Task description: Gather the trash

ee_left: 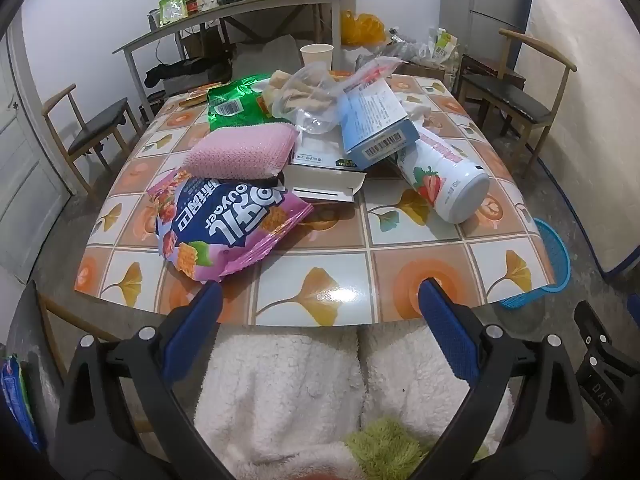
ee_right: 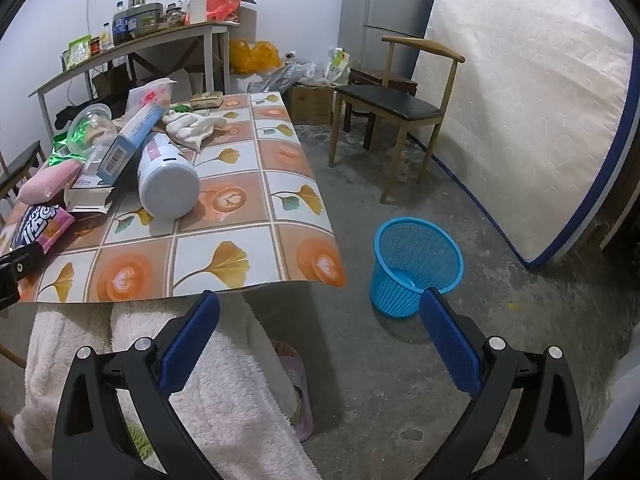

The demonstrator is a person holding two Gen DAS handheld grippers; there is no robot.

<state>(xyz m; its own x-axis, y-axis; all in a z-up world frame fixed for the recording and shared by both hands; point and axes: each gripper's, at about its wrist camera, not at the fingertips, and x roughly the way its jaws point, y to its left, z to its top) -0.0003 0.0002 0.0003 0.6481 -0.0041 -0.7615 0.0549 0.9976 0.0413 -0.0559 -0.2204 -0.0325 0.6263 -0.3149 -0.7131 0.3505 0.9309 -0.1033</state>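
Hovering off the near edge of the table [ee_left: 340, 276], the left gripper [ee_left: 320, 300] and right gripper [ee_right: 320, 308] both gape wide and empty, the snack bag [ee_left: 228, 224], boxes and strawberry bottle [ee_left: 444, 176] heaped on top, the blue basket [ee_right: 416, 264] on the floor alongside.

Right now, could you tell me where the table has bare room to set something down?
The near edge of the tiled-pattern table is bare, in front of the purple snack bag and white strawberry bottle. Its right strip is bare too. The middle-left pile is crowded.
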